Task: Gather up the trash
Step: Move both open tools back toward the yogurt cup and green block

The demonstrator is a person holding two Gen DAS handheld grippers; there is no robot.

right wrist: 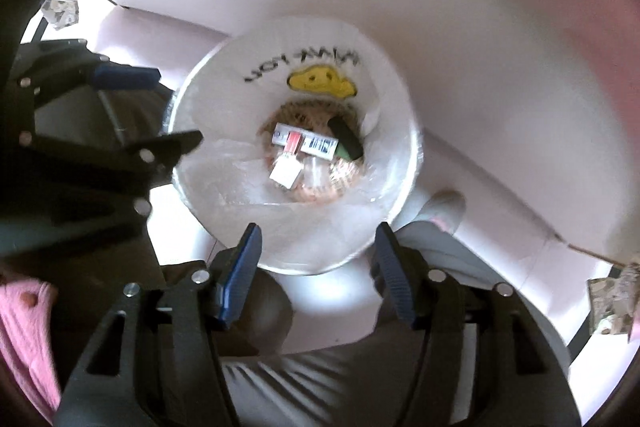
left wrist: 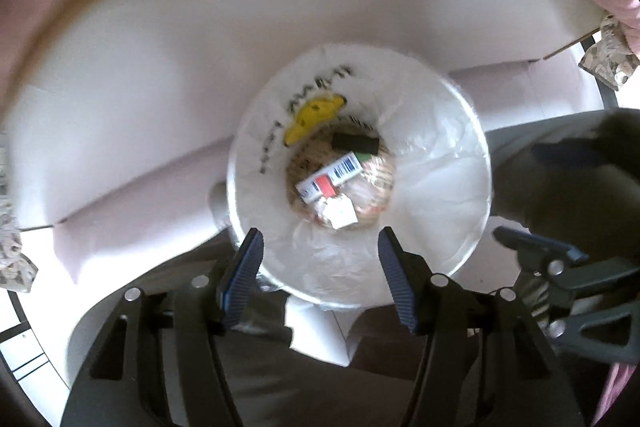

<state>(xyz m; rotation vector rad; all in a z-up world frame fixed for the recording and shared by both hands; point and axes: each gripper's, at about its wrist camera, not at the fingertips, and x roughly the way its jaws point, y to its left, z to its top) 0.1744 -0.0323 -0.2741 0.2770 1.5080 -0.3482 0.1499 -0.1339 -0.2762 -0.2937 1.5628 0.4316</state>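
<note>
Both tools, left [left wrist: 320,267] and right [right wrist: 318,263], gape wide, empty, above one lined bin [left wrist: 440,195] holding several scraps.

both wrist views close above, facing down into the lined bin [left wrist: 440,187] [right wrist: 224,187], shared from opposite sides

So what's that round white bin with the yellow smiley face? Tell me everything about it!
The trash bin is round and white, seen from straight above, standing upright on the pale floor. A thin, crinkly plastic bag lines it, printed with a yellow smiley face and blurry black letters. At the bottom lie a white box with a barcode, a dark block and a small white packet. Both tools hang open above it; neither seems to touch it.
</note>
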